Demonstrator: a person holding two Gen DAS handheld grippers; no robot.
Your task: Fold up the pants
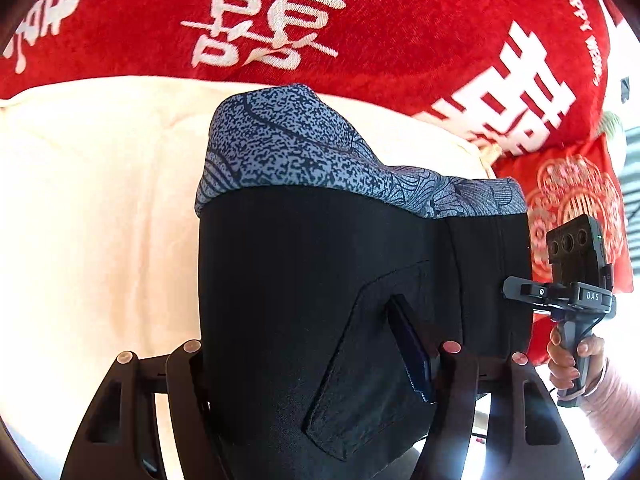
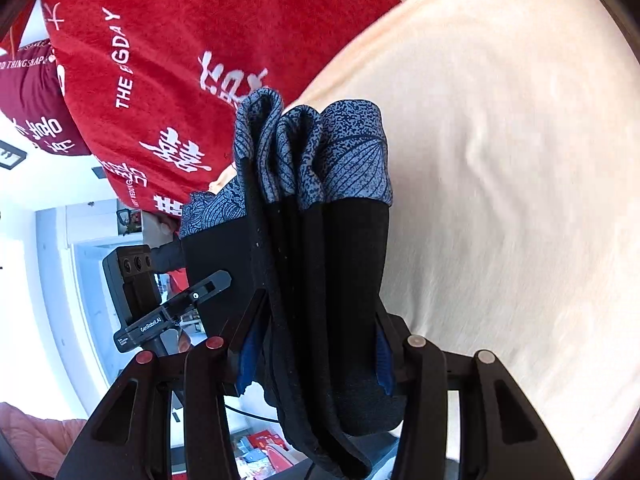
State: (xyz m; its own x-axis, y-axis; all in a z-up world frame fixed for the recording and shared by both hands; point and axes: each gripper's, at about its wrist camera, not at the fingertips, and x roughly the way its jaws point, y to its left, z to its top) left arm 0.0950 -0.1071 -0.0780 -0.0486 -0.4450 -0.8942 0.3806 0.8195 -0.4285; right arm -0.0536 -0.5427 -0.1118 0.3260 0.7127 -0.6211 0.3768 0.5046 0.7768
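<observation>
The pants (image 1: 320, 264) are black with a blue speckled patterned waistband (image 1: 296, 148). They are folded and held up above a cream sheet (image 1: 92, 208). My left gripper (image 1: 316, 360) is shut on the folded black fabric, near a pocket flap. My right gripper (image 2: 316, 356) is shut on several bunched layers of the pants (image 2: 336, 288), and the waistband folds (image 2: 312, 148) point away from me. The right gripper also shows in the left wrist view (image 1: 560, 292) at the pants' right edge. The left gripper shows in the right wrist view (image 2: 168, 312) at the left.
A red blanket with white characters (image 1: 320, 20) lies beyond the cream sheet; it shows in the right wrist view (image 2: 160, 60) too. A red patterned cushion (image 1: 576, 200) sits at right. A bright room with a doorway (image 2: 60, 260) lies at left.
</observation>
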